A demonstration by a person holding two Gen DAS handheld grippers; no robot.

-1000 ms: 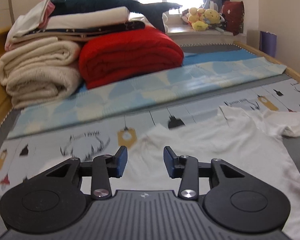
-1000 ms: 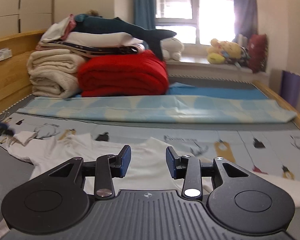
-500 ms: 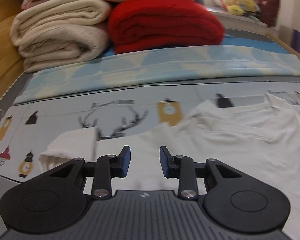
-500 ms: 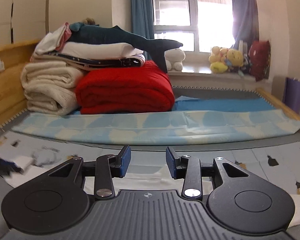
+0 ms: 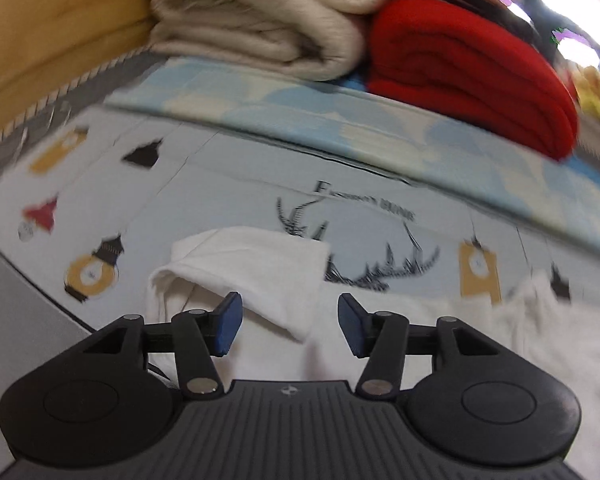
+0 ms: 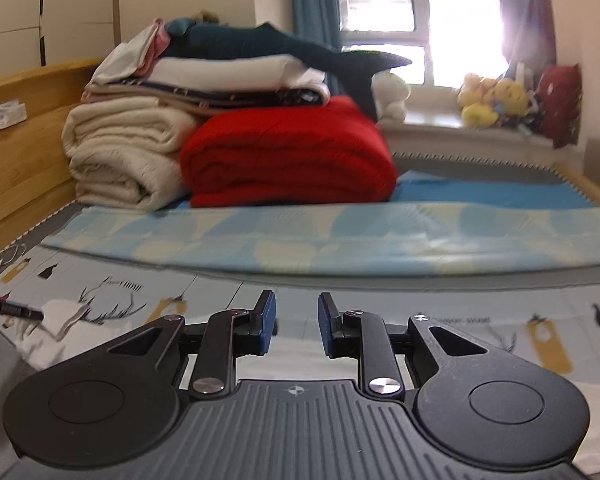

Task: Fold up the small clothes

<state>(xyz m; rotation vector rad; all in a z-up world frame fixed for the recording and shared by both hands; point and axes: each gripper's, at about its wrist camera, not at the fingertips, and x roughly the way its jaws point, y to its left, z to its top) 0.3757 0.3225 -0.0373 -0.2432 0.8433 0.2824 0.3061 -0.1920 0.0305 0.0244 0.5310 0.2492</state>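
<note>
Left gripper [image 5: 290, 322] jaws apart, just been opening; folded sleeve [image 5: 256, 268] of white t-shirt [image 5: 540, 320] sits between and just ahead of pads, unclamped; right gripper [image 6: 297, 322] jaws narrower, just been closing, nothing pinched, shirt below them.

Bright window [image 6: 384, 20], blue curtain [image 6: 312, 20], seemingly wooden headboard [image 6: 20, 128].

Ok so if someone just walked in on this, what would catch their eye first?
Probably the folded red blanket at the far end of the bed, beside a stack of cream blankets with a dark plush shark on top. Nearer, a white t-shirt sleeve lies just ahead of the open left hand-held gripper.
</note>
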